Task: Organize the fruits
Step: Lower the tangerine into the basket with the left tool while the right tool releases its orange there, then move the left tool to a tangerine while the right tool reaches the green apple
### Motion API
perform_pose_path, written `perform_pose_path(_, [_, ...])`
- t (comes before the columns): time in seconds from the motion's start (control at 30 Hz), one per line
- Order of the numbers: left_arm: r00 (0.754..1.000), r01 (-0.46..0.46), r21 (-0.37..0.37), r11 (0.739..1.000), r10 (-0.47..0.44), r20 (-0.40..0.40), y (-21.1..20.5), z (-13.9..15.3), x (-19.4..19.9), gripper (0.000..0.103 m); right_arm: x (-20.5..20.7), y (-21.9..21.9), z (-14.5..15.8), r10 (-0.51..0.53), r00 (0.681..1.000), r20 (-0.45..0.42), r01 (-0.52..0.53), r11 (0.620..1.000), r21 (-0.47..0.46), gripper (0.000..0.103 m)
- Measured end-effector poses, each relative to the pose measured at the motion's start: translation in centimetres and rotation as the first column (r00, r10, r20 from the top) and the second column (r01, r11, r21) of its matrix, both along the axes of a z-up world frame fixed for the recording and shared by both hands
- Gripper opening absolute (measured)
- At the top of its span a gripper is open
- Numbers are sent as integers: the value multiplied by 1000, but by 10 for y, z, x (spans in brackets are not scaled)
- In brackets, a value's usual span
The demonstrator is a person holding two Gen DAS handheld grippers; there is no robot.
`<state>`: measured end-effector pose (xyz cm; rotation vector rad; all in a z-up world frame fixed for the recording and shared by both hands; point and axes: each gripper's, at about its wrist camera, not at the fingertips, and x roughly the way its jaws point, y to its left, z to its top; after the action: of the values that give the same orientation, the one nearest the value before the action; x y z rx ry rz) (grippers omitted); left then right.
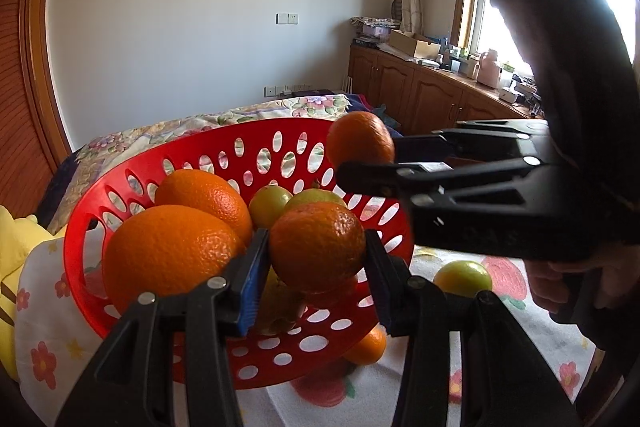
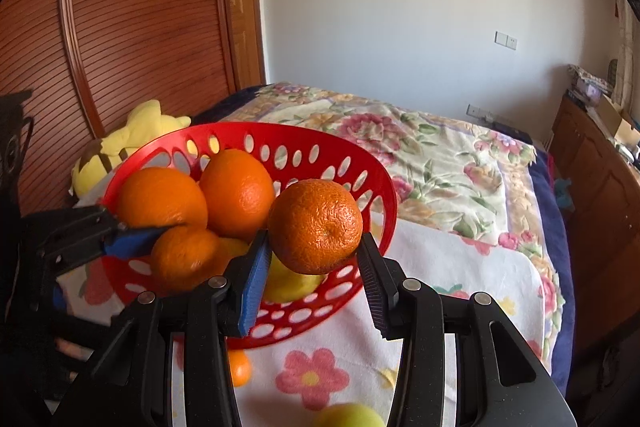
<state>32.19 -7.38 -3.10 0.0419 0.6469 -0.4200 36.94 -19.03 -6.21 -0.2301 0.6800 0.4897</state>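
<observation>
Two tangerines pinched at once, likely to load the red basket (image 1: 120,183) in one pass. Left gripper (image 1: 316,251) closed onto a tangerine (image 1: 318,247) above the basket's middle; right gripper (image 2: 316,259) clamped on another tangerine (image 2: 316,227) at the rim, at 3 o'clock of the pile. Loose fruit on the floral cloth (image 2: 460,267) at 6 o'clock: a green one (image 1: 464,277), a small orange (image 2: 239,369) half hidden beneath the basket. Basket's bottom layer mostly out of sight.

yellow plush toy (image 2: 132,139) beside floral bedspread (image 2: 440,155), wooden cabinets (image 1: 432,91) along window.
</observation>
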Motion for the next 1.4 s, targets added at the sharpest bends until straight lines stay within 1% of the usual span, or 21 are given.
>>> perform_pose_path(0.13, [1000, 1, 2, 1000, -1, -2, -2, -1, 1, 45, 19, 2, -3, 16, 998, -53, -15, 1000, 19, 44])
perform_pose_path(0.17, [1000, 2, 4, 1000, -2, -2, -2, -1, 1, 45, 24, 4, -5, 14, 998, -60, -13, 1000, 10, 44])
perform_pose_path(0.27, [1000, 3, 8, 1000, -3, -5, -3, -3, 4, 45, 26, 10, -8, 20, 999, -49, -21, 1000, -21, 44])
perform_pose_path(0.53, [1000, 2, 15, 1000, -2, -4, -3, -4, 8, 46, 23, 12, -14, 33, 998, -55, -33, 999, -13, 45])
perform_pose_path(0.6, [1000, 0, 19, 1000, 0, -4, -3, -5, 9, 47, 22, 10, -13, 26, 999, -48, -26, 1000, -9, 45])
perform_pose_path(0.63, [1000, -2, 20, 1000, 2, -4, -4, -5, 11, 47, 20, 8, -10, 20, 999, -42, -20, 1000, -4, 48])
perform_pose_path(0.73, [1000, -8, 10, 1000, 8, 5, -3, -2, 12, 48, 17, -1, -5, 5, 999, -32, -5, 1000, 2, 46])
perform_pose_path(0.8, [1000, -16, 11, 1000, 16, 21, -3, 2, 10, 48, 12, -8, 0, 0, 1000, -21, 1, 1000, 16, 46])
perform_pose_path(0.87, [1000, -27, 19, 999, 27, 16, -2, 4, 11, 48, 7, -15, 4, -23, 1000, -4, 23, 1000, 9, 48])
perform_pose_path(1.07, [998, -54, 3, 999, 54, 21, 6, 10, 0, 49, -15, -29, 12, -36, 999, 37, 36, 999, -1, 48])
perform_pose_path(1.2, [998, -55, -9, 998, 55, 36, 9, 16, -15, 53, -33, -38, 12, -42, 998, 44, 41, 999, 19, 48])
perform_pose_path(1.27, [997, -60, -8, 998, 60, 47, 11, 19, -25, 56, -44, -42, 12, -48, 998, 48, 46, 998, 34, 48])
perform_pose_path(1.4, [996, -74, -23, 997, 76, 55, 17, 20, -42, 58, -62, -48, 8, -61, 997, 47, 59, 997, 55, 49])
